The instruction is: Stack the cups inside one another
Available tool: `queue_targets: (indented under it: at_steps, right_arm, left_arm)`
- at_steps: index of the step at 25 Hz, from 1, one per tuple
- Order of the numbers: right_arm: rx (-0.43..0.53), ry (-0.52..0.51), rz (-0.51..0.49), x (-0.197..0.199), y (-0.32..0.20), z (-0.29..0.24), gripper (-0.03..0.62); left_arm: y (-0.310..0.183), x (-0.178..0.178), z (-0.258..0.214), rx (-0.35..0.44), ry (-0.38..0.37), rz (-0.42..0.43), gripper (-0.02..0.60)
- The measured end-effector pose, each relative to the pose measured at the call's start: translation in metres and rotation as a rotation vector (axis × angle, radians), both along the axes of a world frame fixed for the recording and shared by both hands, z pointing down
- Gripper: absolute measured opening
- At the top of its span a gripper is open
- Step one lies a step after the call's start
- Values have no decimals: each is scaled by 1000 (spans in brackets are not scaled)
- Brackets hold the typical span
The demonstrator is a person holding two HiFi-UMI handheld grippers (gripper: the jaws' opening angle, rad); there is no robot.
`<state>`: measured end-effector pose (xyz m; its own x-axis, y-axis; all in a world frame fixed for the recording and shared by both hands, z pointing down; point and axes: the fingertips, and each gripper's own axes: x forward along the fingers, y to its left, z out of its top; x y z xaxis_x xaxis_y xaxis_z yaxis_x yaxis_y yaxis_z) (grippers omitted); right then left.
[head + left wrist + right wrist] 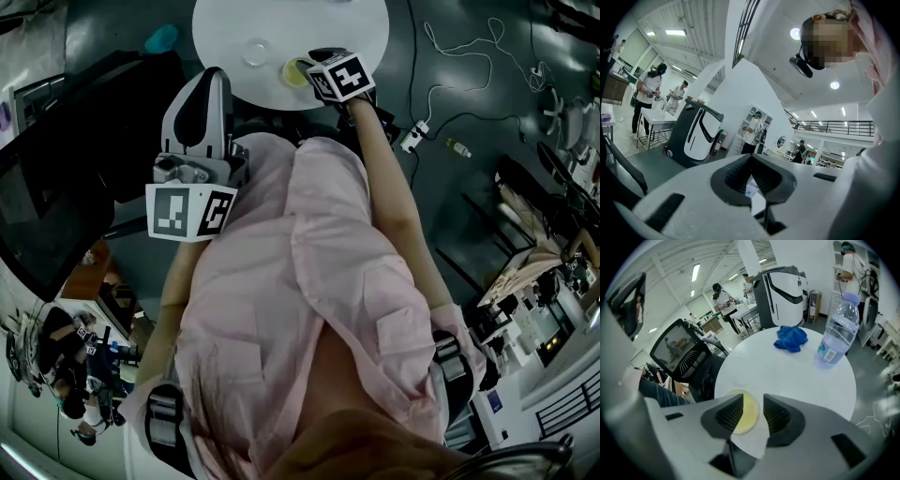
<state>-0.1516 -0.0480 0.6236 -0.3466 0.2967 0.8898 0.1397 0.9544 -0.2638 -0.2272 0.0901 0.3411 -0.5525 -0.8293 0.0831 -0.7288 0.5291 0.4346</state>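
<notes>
A yellowish cup stands upright near the front edge of the round white table; a clear cup stands apart to its left. My right gripper points steeply down over the yellowish cup. In the right gripper view its jaws stand open, and the yellowish cup shows between the fingertips of the right gripper with neither pad pressing on it. My left gripper hovers level off the table to the left; in its own view the left gripper has its tips touching, with nothing held.
A blue cloth and a water bottle sit at the table's far side. A dark office chair stands beside the table, a white machine behind it. Cables lie on the floor. People stand in the background.
</notes>
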Motion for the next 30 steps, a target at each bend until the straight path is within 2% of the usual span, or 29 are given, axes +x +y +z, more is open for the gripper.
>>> queue_targets:
  at_steps: [19,24,30]
  right_arm:
    - [-51,205,-17,11,6,52,124]
    - [-29,197,-42,15,5,52,49]
    - [-11,151,-46,13,0,44,40]
  left_arm:
    - [3,-4,9,-30,39,-45,15]
    - [-1,3,8,-35,38,-49,15]
    - [-4,10,7,-40,31,-54,15]
